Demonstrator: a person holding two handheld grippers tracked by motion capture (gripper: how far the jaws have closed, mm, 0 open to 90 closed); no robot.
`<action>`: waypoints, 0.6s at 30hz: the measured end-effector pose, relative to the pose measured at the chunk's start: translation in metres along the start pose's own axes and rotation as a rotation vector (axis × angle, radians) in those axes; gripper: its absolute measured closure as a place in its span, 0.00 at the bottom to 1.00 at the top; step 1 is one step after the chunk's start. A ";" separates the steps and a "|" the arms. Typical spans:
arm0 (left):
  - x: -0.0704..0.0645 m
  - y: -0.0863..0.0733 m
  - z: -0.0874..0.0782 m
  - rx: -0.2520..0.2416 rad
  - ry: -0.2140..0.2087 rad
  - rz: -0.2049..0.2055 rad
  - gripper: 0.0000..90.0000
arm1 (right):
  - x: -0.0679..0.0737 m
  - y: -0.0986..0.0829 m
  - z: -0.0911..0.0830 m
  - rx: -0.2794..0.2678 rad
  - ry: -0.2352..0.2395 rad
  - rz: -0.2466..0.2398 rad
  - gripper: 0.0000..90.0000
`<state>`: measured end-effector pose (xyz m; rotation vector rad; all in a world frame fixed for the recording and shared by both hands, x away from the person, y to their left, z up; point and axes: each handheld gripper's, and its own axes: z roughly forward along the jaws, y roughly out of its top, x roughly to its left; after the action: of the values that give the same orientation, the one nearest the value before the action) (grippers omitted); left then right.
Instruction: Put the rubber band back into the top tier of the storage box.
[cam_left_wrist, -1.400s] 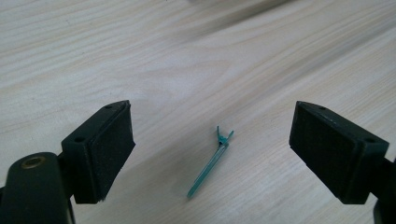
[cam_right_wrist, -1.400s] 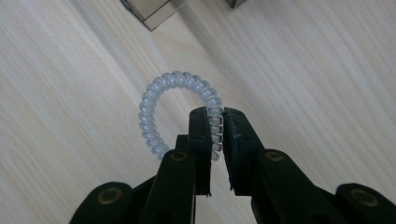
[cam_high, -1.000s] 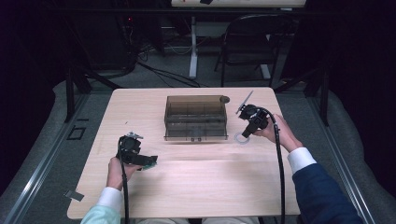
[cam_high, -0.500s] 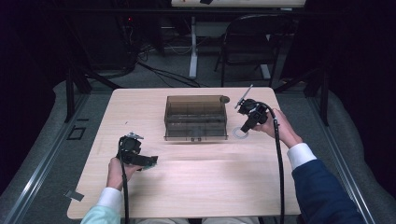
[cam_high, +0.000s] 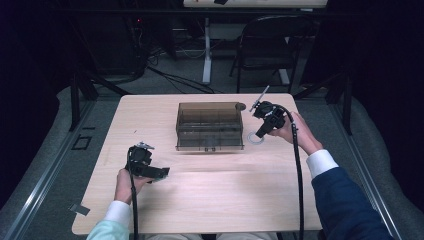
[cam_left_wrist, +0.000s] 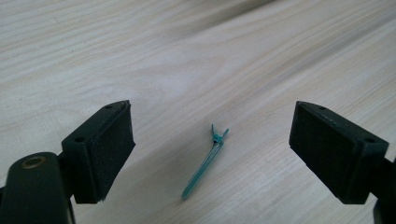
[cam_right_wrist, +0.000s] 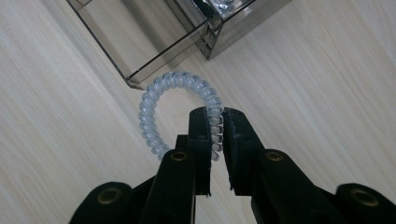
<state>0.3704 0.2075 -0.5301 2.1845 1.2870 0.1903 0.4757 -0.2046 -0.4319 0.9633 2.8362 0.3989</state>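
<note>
Clear spiral hair tie sits clamped in our right gripper, just beside the smoky plastic organizer box. Well apart from that box, our left gripper hovers wide open around a green clip.

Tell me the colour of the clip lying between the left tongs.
Teal green clip, clearest in the left gripper view.

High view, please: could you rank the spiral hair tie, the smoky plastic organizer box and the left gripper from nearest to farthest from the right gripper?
1. Spiral hair tie: pinched in the right gripper, just right of the box.
2. Smoky plastic organizer box: at the table's middle, to that gripper's left.
3. Left gripper: across the table, near the front left.
</note>
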 end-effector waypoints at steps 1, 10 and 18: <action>0.000 0.000 0.000 0.000 0.000 0.001 0.15 | -0.001 0.002 -0.002 0.007 0.001 -0.007 0.92; 0.000 0.000 0.001 -0.003 -0.004 0.003 0.15 | 0.002 0.013 -0.008 -0.010 -0.004 -0.024 0.92; 0.000 0.000 0.001 -0.003 -0.009 0.003 0.15 | 0.009 0.027 -0.009 -0.025 0.008 -0.046 0.92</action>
<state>0.3704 0.2071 -0.5306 2.1820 1.2783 0.1834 0.4822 -0.1803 -0.4159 0.8922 2.8470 0.4332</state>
